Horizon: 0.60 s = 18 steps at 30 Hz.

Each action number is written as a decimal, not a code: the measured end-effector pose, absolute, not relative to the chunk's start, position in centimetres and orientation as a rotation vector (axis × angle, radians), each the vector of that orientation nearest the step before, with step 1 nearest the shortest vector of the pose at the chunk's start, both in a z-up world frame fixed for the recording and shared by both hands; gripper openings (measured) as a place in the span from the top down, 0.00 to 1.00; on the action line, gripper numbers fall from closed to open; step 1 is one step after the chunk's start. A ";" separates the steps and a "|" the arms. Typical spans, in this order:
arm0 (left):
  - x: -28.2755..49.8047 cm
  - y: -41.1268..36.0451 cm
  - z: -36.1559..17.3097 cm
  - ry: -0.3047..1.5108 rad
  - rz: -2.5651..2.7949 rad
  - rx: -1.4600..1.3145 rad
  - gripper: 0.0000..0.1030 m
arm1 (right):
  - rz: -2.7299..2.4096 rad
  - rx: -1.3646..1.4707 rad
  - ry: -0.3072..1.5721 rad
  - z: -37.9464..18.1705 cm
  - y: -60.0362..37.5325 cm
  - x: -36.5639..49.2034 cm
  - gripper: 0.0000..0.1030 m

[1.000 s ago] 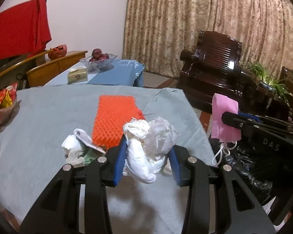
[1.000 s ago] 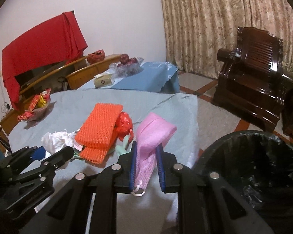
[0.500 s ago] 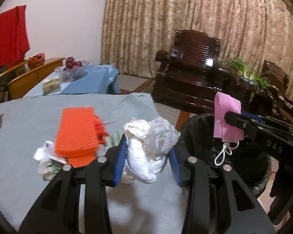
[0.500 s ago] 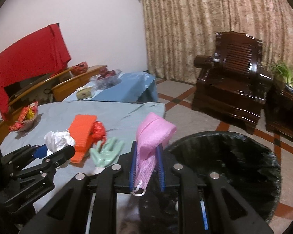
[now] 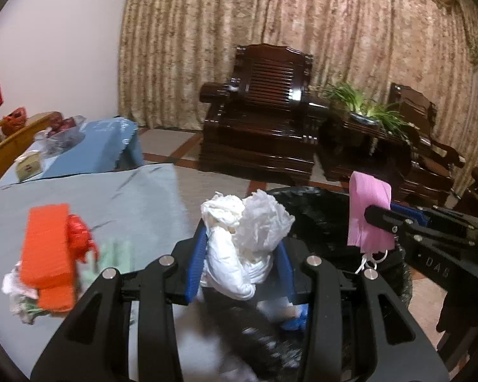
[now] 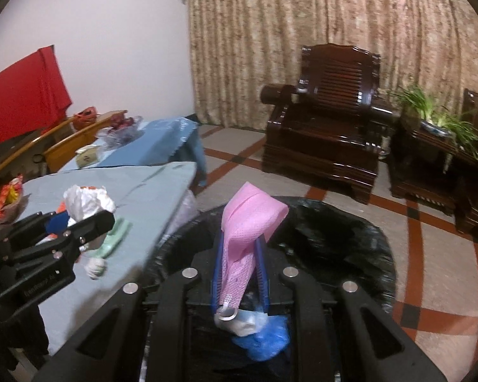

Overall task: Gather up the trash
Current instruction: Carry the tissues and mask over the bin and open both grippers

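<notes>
Between the blue pads of the left tool (image 5: 239, 256) sits a crumpled wad of white tissue and plastic (image 5: 245, 238), pinched firmly and held just past the tabletop's near right edge, at the rim of the round bin lined with a black plastic bag (image 6: 366, 242). Beside it the right tool (image 6: 239, 273) is closed narrowly on a folded pink mesh cloth (image 6: 247, 232), which hangs directly above the bin's opening; a white loop dangles from the cloth's lower end. Down inside the bin lie a crumpled blue plastic piece (image 6: 264, 340) and a pale scrap beside it. Back on the grey cloth-covered tabletop (image 5: 111, 197), near its front edge, rest an orange ridged foam pad (image 5: 46, 251) with a red crinkled wrapper (image 5: 79, 238) touching its right side, a pale green rubber glove (image 6: 111, 242) just beyond, and white crumpled scraps (image 5: 12, 286) at the pad's left. Farther off stand a blue-draped side table (image 5: 95, 149), a dark carved wooden armchair (image 5: 264, 111), a potted green plant (image 5: 363, 105) and a beige patterned curtain (image 5: 271, 16).
</notes>
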State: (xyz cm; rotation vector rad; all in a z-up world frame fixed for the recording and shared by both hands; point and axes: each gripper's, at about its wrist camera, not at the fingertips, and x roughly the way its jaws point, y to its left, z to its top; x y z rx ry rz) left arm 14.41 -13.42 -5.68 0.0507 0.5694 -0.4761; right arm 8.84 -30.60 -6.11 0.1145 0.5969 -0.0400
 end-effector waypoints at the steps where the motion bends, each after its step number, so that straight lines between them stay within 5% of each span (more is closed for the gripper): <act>1: 14.5 -14.0 -5.8 0.569 -0.487 0.051 0.63 | -0.051 0.116 0.602 -6.3 -31.1 8.9 0.82; 18: 17.3 -20.2 -10.4 0.671 -0.591 0.076 0.62 | -0.127 0.132 0.678 -10.2 -35.6 8.6 0.82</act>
